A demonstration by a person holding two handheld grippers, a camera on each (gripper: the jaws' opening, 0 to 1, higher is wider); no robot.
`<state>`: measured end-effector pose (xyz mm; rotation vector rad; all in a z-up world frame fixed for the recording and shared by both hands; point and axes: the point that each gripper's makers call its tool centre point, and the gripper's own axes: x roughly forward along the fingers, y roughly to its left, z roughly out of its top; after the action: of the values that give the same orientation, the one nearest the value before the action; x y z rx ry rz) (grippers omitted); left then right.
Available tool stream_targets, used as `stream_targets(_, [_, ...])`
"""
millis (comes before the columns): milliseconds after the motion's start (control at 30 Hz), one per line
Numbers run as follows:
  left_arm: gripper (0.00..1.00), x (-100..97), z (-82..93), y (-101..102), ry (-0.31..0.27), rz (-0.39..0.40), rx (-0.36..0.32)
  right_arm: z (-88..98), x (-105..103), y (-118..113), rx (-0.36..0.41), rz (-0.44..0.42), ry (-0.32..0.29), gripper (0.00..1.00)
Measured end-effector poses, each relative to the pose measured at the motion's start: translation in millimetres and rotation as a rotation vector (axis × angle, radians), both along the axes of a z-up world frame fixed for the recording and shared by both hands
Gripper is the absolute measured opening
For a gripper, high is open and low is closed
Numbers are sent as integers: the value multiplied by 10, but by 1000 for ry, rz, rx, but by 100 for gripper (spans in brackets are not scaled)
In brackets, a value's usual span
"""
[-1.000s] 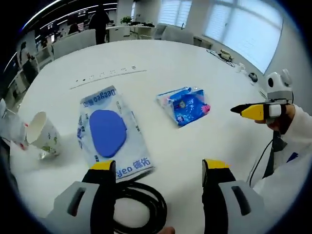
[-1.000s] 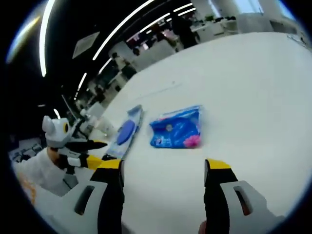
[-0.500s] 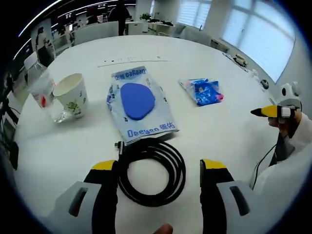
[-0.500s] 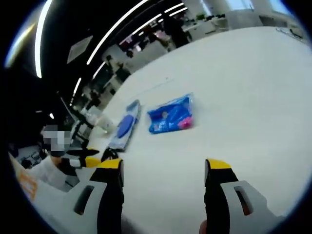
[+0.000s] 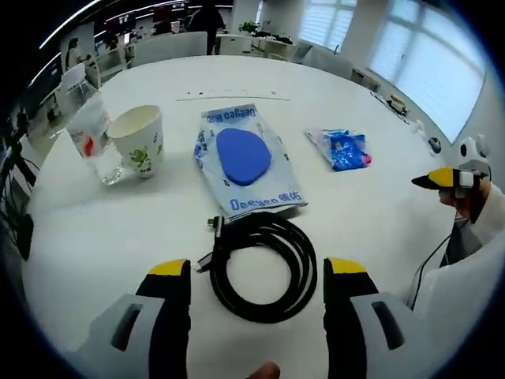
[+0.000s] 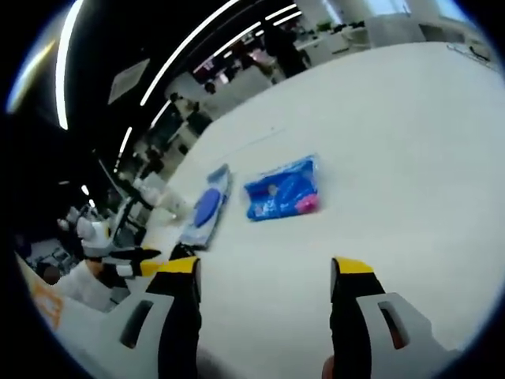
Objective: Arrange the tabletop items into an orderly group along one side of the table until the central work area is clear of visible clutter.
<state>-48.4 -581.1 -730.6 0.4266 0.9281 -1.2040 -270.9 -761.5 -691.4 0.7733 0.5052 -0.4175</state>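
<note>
Both grippers hover above the white table [image 5: 102,237], jaws apart, holding nothing.
Left gripper [image 5: 248,272] over coiled black cable [image 5: 260,264] — right gripper [image 6: 264,272] well apart from blue snack packet [image 6: 284,197].

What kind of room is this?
Most likely an open-plan office or meeting area: a big white round table, rows of desks and chairs behind it, large blinded windows and long ceiling light strips.
</note>
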Motion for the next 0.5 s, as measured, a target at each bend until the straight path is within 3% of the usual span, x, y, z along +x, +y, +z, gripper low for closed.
stream_targets(500, [66, 86, -38, 146, 1, 11, 31, -69, -98, 76, 53, -44, -5, 62])
